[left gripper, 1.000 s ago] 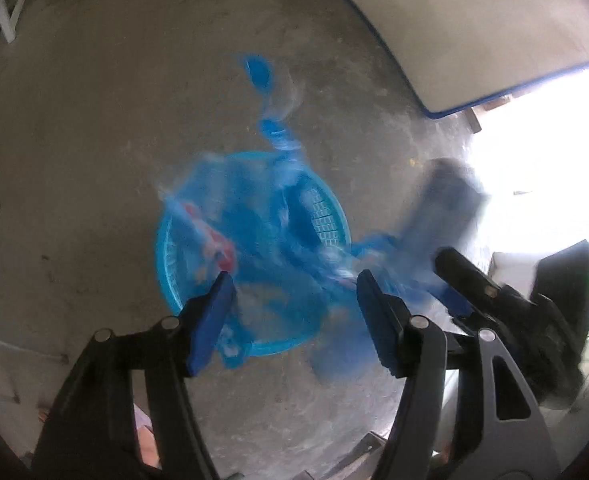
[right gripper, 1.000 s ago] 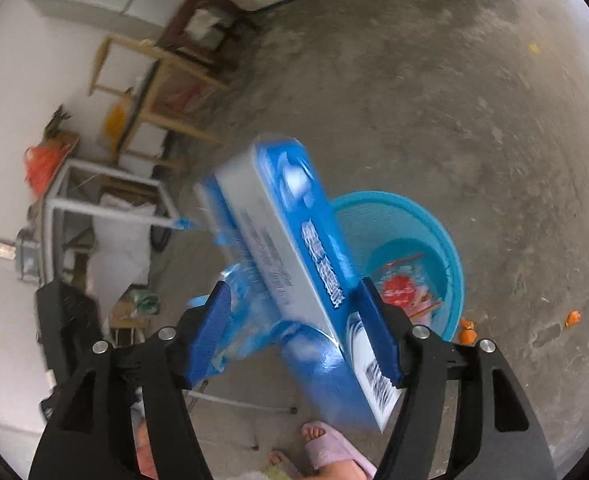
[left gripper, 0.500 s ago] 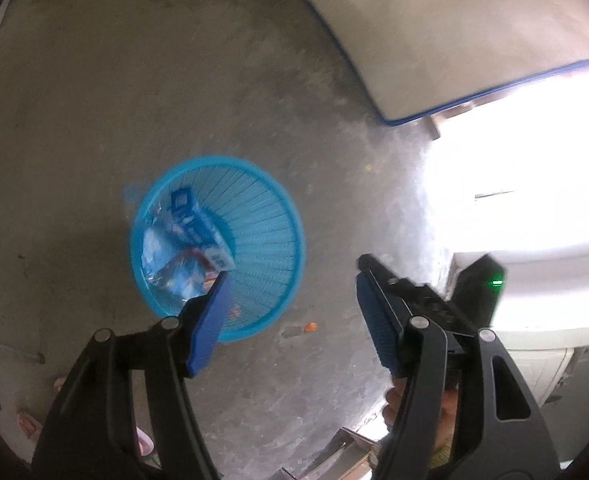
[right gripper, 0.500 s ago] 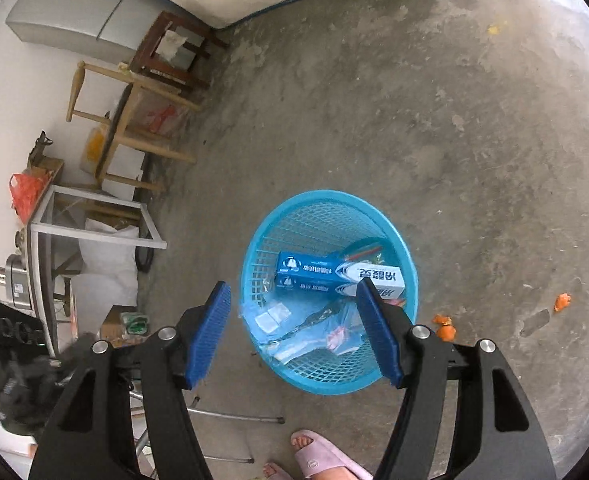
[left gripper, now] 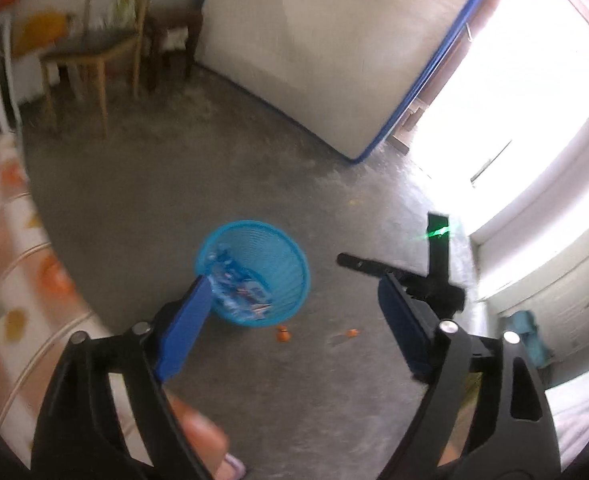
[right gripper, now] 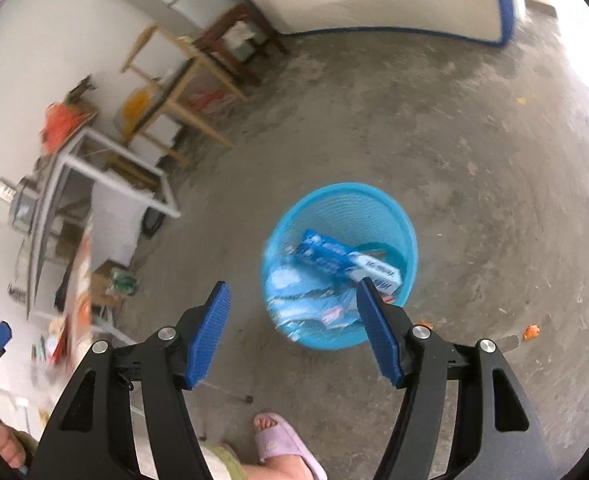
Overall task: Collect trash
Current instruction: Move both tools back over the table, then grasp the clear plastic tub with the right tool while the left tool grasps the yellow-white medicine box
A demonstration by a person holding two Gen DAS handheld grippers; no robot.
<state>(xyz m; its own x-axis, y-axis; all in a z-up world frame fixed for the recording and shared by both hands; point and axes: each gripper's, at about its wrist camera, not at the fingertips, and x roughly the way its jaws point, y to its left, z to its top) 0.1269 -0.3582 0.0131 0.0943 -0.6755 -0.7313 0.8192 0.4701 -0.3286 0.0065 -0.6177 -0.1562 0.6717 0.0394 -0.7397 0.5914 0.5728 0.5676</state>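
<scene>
A blue mesh trash basket [right gripper: 374,204] stands on the concrete floor and also shows in the left wrist view [left gripper: 278,248]. Inside it lie a blue and white carton [right gripper: 346,260] and crumpled blue plastic wrappers [right gripper: 310,304]. My right gripper [right gripper: 292,310] is open and empty, held above and in front of the basket. My left gripper [left gripper: 292,300] is open and empty, higher up and further back from the basket. The right gripper [left gripper: 398,276] shows as a dark shape in the left wrist view.
Small orange scraps [right gripper: 531,332] lie on the floor right of the basket, also in the left wrist view [left gripper: 282,335]. Wooden chairs [left gripper: 94,52] and a mattress [left gripper: 314,48] stand at the back wall. A patterned table edge [left gripper: 10,280] is at left. A slippered foot [right gripper: 282,440] is below.
The right gripper released the blue carton, which now lies in the basket. Both grippers have pulled up and back from the basket, so the room's walls and furniture come into view.
</scene>
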